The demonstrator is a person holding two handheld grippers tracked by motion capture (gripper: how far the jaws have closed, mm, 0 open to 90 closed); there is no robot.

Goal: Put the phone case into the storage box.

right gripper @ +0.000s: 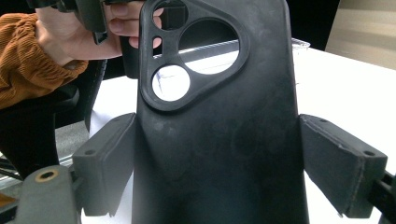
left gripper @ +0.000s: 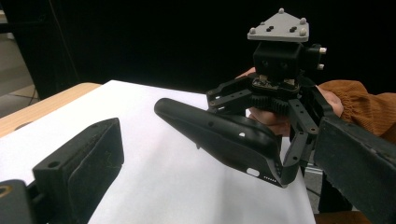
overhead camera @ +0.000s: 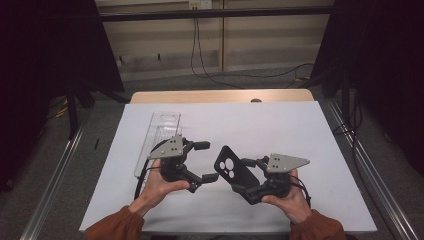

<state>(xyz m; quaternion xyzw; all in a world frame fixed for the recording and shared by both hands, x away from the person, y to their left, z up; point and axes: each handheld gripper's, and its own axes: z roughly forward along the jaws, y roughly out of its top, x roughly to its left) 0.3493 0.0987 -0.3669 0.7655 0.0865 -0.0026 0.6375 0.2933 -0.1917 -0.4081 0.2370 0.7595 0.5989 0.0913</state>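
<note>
A clear plastic tray (overhead camera: 159, 139) lies on the white table cover (overhead camera: 280, 125) just behind the left gripper (overhead camera: 206, 161), its near end hidden by that gripper's grey plate. The left gripper's jaws stand wide apart and hold nothing. The right gripper (overhead camera: 242, 176) is closed on a black phone case (overhead camera: 231, 166), pads pressed against its two long edges, camera cutout pointing toward the left gripper. In the right gripper view the case (right gripper: 219, 130) blocks most of the table.
</note>
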